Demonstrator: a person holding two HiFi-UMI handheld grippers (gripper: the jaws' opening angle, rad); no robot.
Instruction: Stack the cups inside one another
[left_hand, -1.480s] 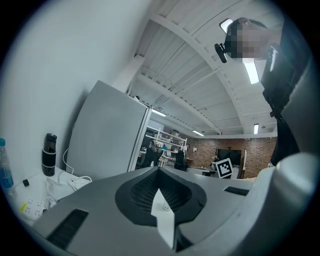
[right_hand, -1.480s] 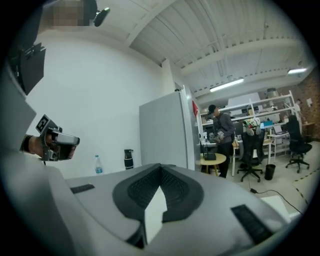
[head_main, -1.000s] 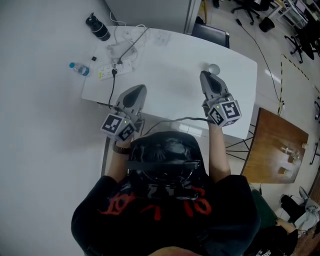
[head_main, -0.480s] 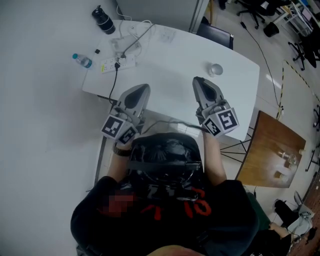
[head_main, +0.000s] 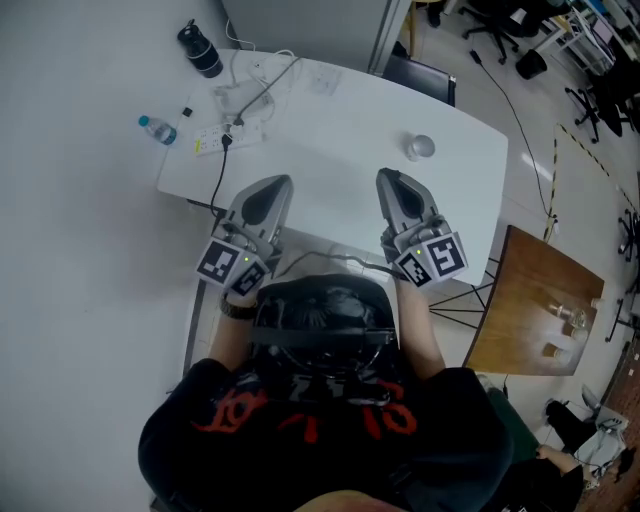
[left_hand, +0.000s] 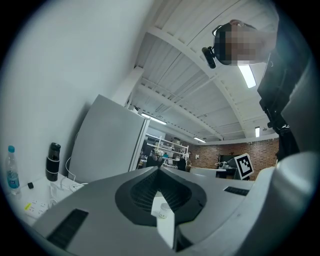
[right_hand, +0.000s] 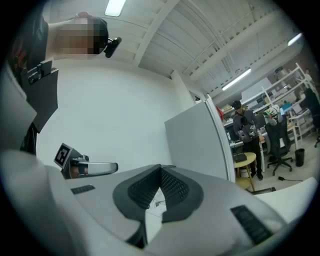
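One small, pale round cup shape (head_main: 421, 147) stands on the white table (head_main: 340, 130) toward its far right; I cannot tell whether it is a single cup or cups nested together. My right gripper (head_main: 386, 174) is shut and empty, hovering level over the table's near edge, a short way short and left of the cup. My left gripper (head_main: 279, 182) is also shut and empty, over the near edge on the left. In the left gripper view the jaws (left_hand: 159, 169) meet at the tips, and the cup (left_hand: 163, 210) shows small through the gap below them. The right gripper view shows its jaws (right_hand: 161, 167) closed too.
A black bottle (head_main: 200, 50), a water bottle (head_main: 158, 130), and a power strip (head_main: 225, 137) with cables crowd the table's far left corner. A dark chair (head_main: 420, 75) stands behind the table. A wooden table (head_main: 535, 305) stands to the right.
Both grippers have drawn back toward the table's near edge. The right one has pulled away from the cup, which stays in place on the table.
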